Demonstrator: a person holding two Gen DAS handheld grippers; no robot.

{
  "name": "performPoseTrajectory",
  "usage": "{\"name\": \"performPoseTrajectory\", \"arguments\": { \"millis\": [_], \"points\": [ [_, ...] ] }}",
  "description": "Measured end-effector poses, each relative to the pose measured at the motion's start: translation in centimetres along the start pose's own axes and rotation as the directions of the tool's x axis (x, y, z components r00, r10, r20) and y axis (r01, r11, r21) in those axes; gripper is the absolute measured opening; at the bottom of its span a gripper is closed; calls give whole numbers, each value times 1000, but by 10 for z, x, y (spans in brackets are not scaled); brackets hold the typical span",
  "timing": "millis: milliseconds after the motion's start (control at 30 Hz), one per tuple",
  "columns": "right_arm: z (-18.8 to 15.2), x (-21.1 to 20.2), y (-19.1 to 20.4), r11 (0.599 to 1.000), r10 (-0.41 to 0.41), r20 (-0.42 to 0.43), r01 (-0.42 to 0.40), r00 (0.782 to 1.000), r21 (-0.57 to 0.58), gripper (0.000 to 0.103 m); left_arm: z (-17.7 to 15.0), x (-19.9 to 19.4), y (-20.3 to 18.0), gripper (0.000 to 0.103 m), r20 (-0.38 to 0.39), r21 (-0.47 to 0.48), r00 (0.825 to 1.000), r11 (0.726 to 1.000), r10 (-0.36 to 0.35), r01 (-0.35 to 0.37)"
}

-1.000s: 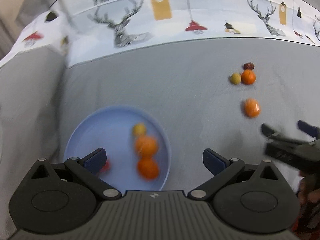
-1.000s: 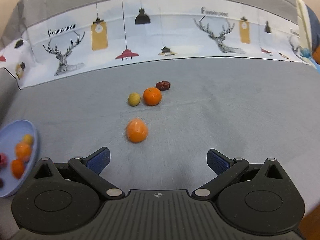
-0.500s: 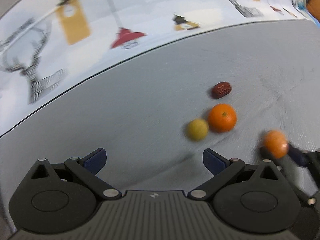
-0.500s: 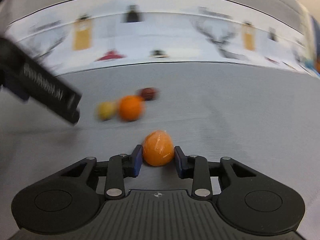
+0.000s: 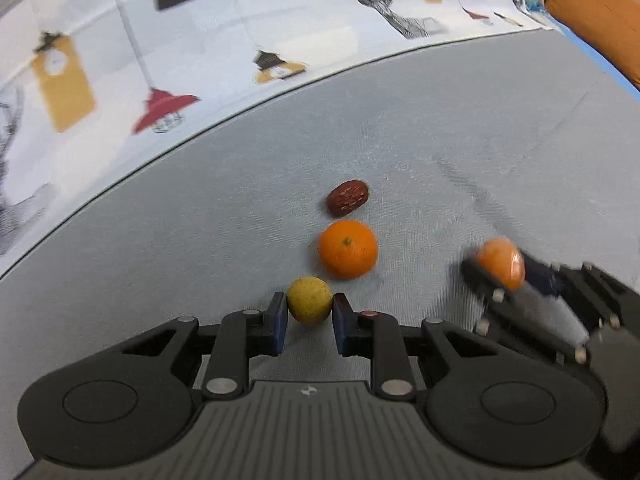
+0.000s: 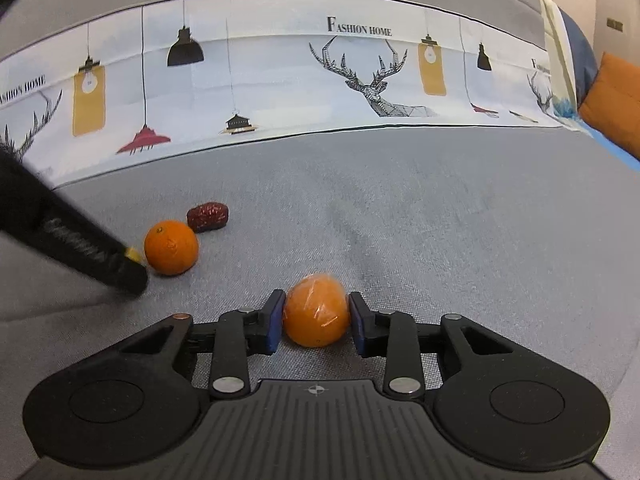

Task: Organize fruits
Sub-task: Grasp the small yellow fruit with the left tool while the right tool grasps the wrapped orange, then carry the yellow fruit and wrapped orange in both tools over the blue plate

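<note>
left gripper (image 5: 309, 312) now closed around yellow fruit (image 5: 309, 300)

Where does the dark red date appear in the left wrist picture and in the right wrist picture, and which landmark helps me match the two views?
Left wrist view: the date lies near the centre, on the grey cloth just beyond the loose orange.
Right wrist view: the date lies left of centre, just behind and to the right of the same orange.
Shared landmark: that loose orange beside the date.
</note>
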State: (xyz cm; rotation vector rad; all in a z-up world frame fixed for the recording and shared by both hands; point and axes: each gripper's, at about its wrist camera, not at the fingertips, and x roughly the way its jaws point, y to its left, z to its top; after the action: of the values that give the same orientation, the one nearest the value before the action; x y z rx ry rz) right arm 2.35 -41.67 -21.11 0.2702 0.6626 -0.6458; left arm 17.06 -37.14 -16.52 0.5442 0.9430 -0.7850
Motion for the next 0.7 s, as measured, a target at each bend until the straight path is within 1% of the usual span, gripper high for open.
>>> {"name": "performPoseTrajectory", "arguments": {
  "millis": [100,167,267,333,400,500,567,700],
  "points": [
    [0,-8,-5,1000,-17,45,17,999,3,35,-20,-34,10,26,-8,-61,1000,998,25,-26],
    [1,-17,-6,1000,-22,70,23,997,-7,35,-40,-63,16,26,-14,-83,998,994,65,-66],
    [5,-40,-8,1000,-20,68,22,997,-15,35,-70,-107,25,26,-32,-102,993,988,116,-119],
    [9,-61,-8,1000,-5,56,5,998,-9,35,-94,-140,31,26,-44,-125,991,983,129,-134],
    [10,-91,-7,999,45,55,-43,997,-23,35,-118,-171,37,26,-48,-157,989,976,143,-149],
    [5,-144,-1,986,157,37,-155,987,-54,35,-152,-215,45,26,-35,-221,984,959,176,-180],
    [0,-178,7,972,223,23,-220,975,-88,35,-173,-240,50,26,-30,-257,980,946,196,-197],
    [-7,-235,28,935,333,0,-330,943,-129,35,-206,-281,53,26,-17,-295,967,923,253,-246]
  ]
}}
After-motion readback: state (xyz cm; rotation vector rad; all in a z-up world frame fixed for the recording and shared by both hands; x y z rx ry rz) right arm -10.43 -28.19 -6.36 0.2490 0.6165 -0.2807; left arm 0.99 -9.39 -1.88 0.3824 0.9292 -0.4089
